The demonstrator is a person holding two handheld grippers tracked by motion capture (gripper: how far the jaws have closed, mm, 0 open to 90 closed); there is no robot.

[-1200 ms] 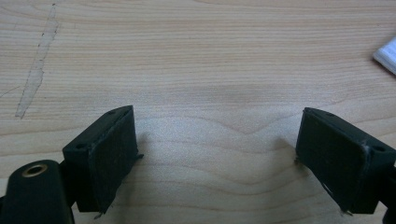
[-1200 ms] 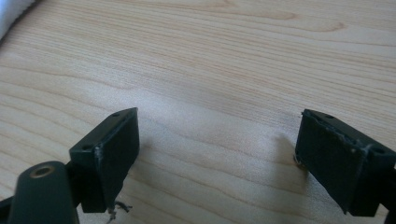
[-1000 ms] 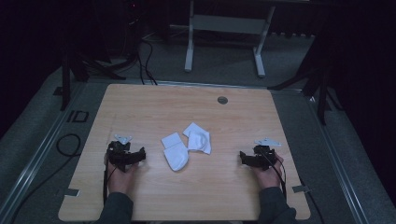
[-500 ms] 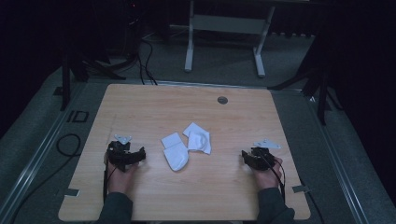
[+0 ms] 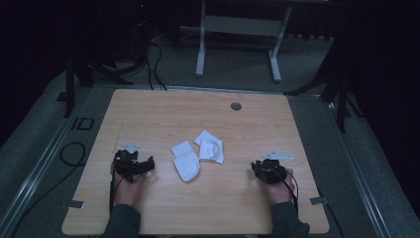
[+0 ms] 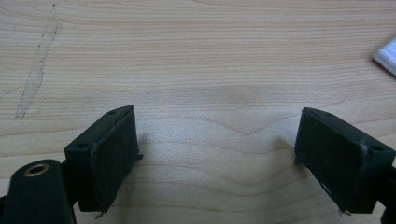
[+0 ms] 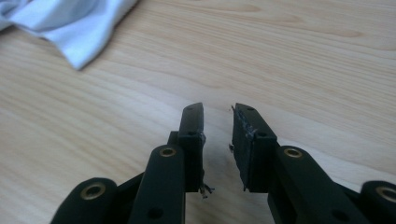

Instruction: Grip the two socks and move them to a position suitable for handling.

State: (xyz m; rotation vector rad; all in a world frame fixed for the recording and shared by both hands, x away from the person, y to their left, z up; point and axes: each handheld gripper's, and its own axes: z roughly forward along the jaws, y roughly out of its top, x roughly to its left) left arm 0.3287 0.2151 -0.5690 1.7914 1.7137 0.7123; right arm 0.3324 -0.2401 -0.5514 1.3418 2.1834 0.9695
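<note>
From above, I see two white socks (image 5: 198,154) mid-table, between my left gripper (image 5: 148,163) and right gripper (image 5: 256,167); the left sits nearer them. Along the left gripper (image 6: 217,154), jaws wide and empty, a sock's edge (image 6: 386,56) lies far right. Along the right gripper (image 7: 218,140), jaws have just been closing, narrow now with nothing between; a sock (image 7: 70,23) lies up-left.

Matt wood-grain table (image 5: 148,119); soft white cloth socks (image 5: 198,156); matt black plastic tools.
</note>
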